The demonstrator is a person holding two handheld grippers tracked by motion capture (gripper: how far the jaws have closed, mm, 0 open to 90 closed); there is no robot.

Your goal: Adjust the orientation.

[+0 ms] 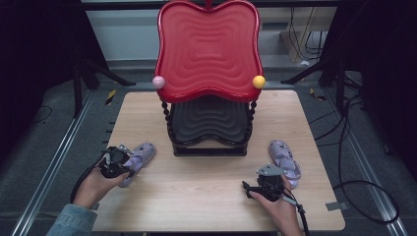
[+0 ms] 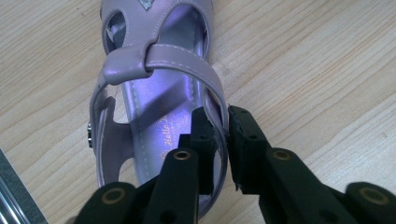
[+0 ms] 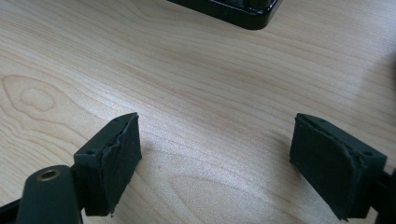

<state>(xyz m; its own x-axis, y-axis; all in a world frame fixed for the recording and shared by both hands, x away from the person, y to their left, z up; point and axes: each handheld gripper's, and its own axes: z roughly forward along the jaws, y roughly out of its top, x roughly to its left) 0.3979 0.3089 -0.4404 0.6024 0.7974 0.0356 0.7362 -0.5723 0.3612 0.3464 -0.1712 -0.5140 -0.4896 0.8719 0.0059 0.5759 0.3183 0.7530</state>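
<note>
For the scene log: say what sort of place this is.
Probably a recording workshop or lab: a small wooden table on grey floor, black stand legs at the sides, loose cables, and a two-tier shoe rack.

A sandal (image 1: 139,156) lies left of the rack (image 1: 209,132), another sandal (image 1: 283,156) right.

You work in lab room: small wood counter (image 1: 206,196) between metal rails (image 1: 54,162), loose cables (image 1: 344,147) on grey floor.

Sandal (image 2: 159,93) toe cut off; insole lettering perhaps unreadable.
</note>
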